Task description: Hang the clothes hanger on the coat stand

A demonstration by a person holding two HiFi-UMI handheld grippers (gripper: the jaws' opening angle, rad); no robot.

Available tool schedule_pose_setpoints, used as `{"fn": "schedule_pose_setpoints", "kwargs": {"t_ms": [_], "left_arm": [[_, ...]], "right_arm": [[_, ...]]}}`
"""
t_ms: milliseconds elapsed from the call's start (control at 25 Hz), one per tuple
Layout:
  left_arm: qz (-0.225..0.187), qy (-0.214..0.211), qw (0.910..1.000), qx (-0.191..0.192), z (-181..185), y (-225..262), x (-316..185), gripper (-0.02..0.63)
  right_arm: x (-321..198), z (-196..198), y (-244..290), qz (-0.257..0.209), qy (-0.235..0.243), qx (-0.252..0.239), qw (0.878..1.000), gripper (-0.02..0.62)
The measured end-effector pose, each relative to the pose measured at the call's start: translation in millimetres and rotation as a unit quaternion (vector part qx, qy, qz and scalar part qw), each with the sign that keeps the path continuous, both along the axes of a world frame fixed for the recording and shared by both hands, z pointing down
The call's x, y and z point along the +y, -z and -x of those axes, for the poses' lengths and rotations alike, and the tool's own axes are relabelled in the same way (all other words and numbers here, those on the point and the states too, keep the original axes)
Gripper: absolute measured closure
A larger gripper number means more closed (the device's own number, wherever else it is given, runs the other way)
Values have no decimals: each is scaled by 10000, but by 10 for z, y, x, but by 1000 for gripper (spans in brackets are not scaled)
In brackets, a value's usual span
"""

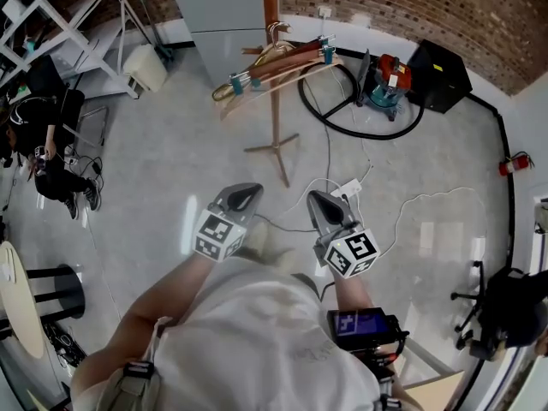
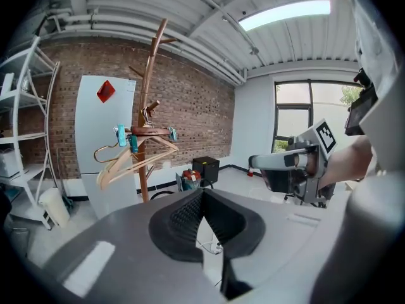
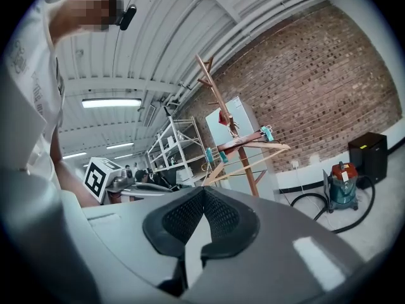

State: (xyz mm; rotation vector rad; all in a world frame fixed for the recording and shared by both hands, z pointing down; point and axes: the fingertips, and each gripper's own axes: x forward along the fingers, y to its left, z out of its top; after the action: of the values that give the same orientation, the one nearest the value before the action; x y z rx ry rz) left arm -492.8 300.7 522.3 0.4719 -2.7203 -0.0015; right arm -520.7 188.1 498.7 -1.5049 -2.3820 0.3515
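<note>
Wooden clothes hangers (image 1: 274, 67) with teal clips hang on the wooden coat stand (image 1: 272, 24), which rises from legs on the floor. They also show as hangers (image 2: 130, 154) on the stand (image 2: 150, 94) in the left gripper view, and as hangers (image 3: 250, 154) on the stand (image 3: 221, 106) in the right gripper view. My left gripper (image 1: 242, 198) is shut and empty, held well short of the stand. My right gripper (image 1: 322, 204) is beside it, also shut with nothing between its pads.
A vacuum cleaner (image 1: 387, 82) with a black hose (image 1: 360, 127) stands right of the stand, next to a black box (image 1: 438, 74). White cables (image 1: 342, 187) trail over the floor. Metal shelving (image 1: 60, 15) and a seated person (image 1: 47, 144) are at the left.
</note>
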Motion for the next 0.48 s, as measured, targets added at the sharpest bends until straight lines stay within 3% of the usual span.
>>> {"fn": "schedule_pose_setpoints", "kwargs": {"t_ms": [480], "left_arm": [[111, -477, 9985, -232, -66, 151, 109, 604]], "right_arm": [[129, -145, 134, -35, -377, -190, 9991, 581]]}}
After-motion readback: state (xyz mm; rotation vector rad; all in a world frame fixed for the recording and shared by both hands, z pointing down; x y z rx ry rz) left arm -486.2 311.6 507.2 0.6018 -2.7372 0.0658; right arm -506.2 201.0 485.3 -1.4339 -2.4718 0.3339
